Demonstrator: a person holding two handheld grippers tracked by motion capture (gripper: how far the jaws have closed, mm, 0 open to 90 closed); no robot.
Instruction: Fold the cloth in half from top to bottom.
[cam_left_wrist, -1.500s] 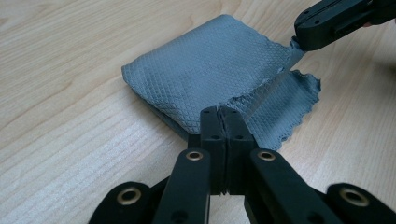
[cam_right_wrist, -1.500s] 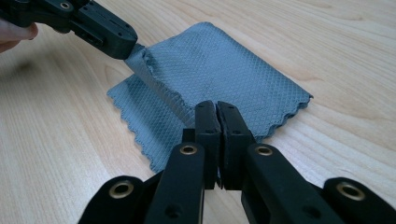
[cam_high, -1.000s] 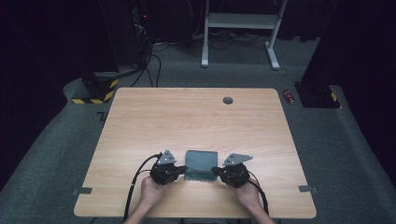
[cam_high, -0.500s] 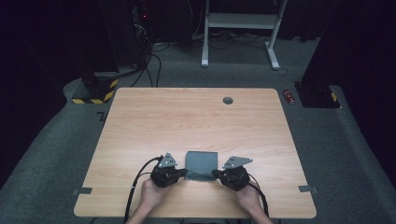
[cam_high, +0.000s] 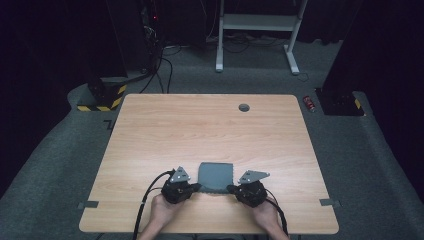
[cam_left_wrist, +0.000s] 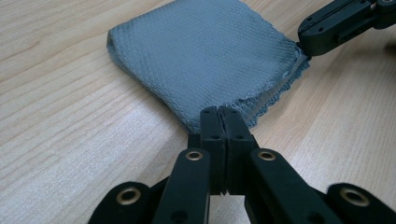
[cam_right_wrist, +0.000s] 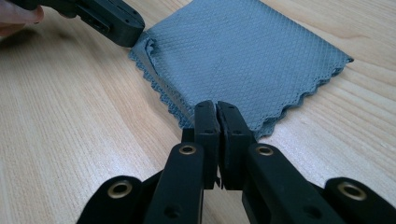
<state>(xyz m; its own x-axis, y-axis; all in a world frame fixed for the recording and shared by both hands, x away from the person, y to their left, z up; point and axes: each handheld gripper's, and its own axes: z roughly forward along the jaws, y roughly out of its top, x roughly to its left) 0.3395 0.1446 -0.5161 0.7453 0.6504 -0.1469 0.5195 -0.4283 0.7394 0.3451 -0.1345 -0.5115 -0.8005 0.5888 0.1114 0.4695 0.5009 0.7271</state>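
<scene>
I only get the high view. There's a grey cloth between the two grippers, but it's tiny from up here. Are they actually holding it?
Observer: Yes. The left gripper is shut on a near corner of the cloth.
Operator: And the other one?
Observer: The right gripper is shut on the other near corner.
Operator: Is the cloth a single layer?
Observer: No, folded: layered scalloped edges show along its near side.

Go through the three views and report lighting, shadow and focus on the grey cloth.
High view: table evenly lit, surroundings dark, grey cloth small and soft. Left gripper view: cloth weave sharp, near jaw links blurred. Right gripper view: soft glare on wood, faint shadow under the scalloped edge.
</scene>
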